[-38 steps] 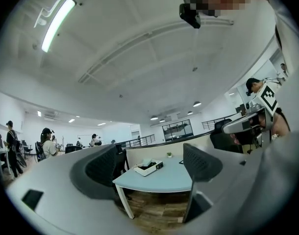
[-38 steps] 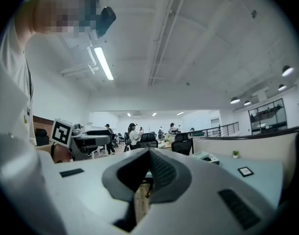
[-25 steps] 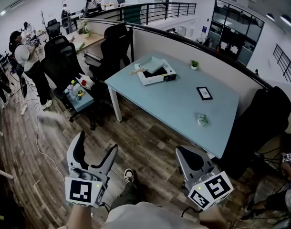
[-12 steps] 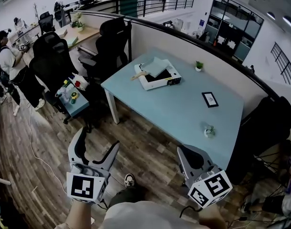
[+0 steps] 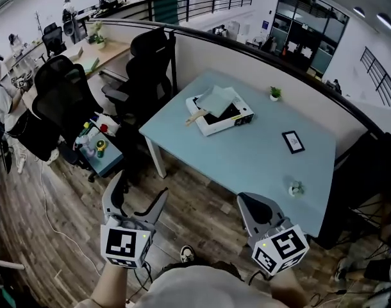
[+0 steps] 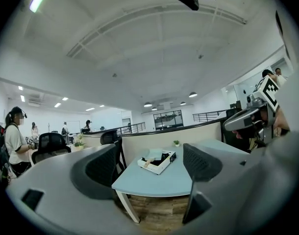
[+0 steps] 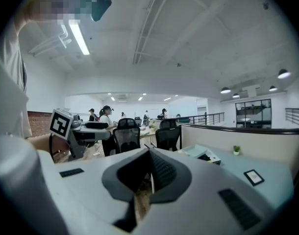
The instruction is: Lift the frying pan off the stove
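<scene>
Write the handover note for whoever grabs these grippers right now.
Left gripper: open, empty. Right gripper: shut, empty. Both are over the wooden floor, short of the table.
The white stove sits on the table's far-left part. A wooden handle pokes out leftward and a pale sheet lies on top.
Done: nothing, the pan is untouched.
Left: approach, grip the handle, lift the pan off.
</scene>
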